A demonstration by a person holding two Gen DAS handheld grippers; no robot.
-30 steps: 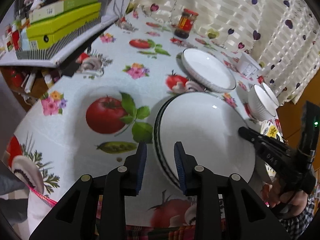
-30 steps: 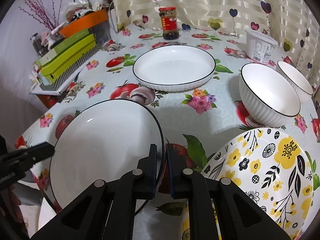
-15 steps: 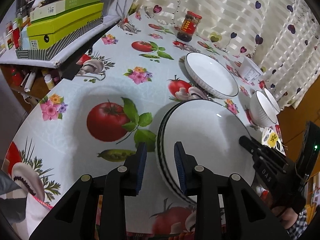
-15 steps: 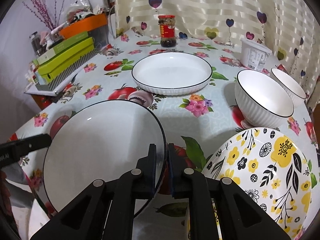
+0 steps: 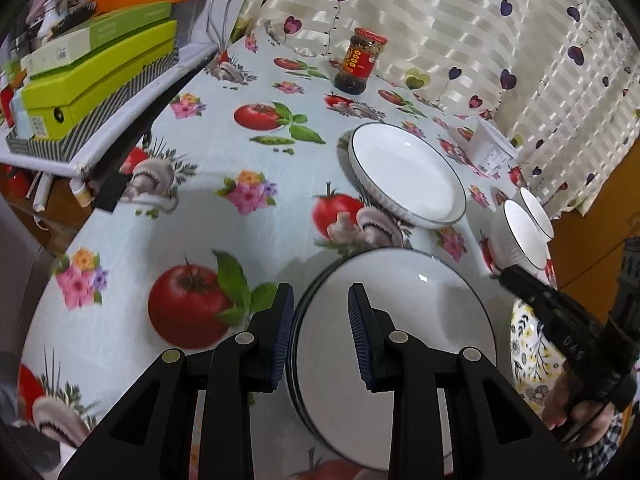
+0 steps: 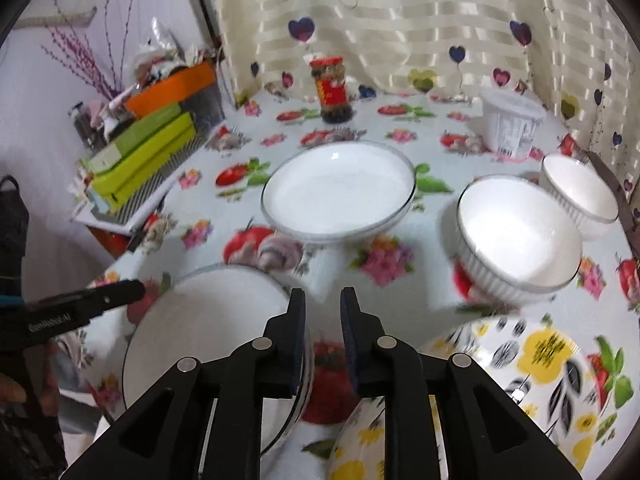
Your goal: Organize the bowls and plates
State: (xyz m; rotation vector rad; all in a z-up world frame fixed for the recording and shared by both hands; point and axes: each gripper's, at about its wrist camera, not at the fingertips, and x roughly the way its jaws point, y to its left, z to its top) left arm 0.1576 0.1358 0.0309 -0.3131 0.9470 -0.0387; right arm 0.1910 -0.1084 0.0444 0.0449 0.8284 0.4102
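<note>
Right wrist view: the right gripper (image 6: 322, 312) has let go of the white plate stack (image 6: 200, 340).

One second ago its pads were clenched on the near rim of the top plate; now the jaws are opening, nothing is between them, and the gripper has risen, so the rim lies just left of and below its left finger. In the left wrist view the left gripper (image 5: 320, 334) stands with its jaws apart over the left edge of the same stack (image 5: 396, 344); the gap is the same as before, and I cannot tell if the pads touch the rim. The stack rests on the flowered tablecloth (image 5: 208, 200), between the deep white dish (image 6: 338, 194) behind it and the yellow flowered plate (image 6: 520, 380) on the right. Two white bowls (image 6: 520, 236) stand further right.
</note>
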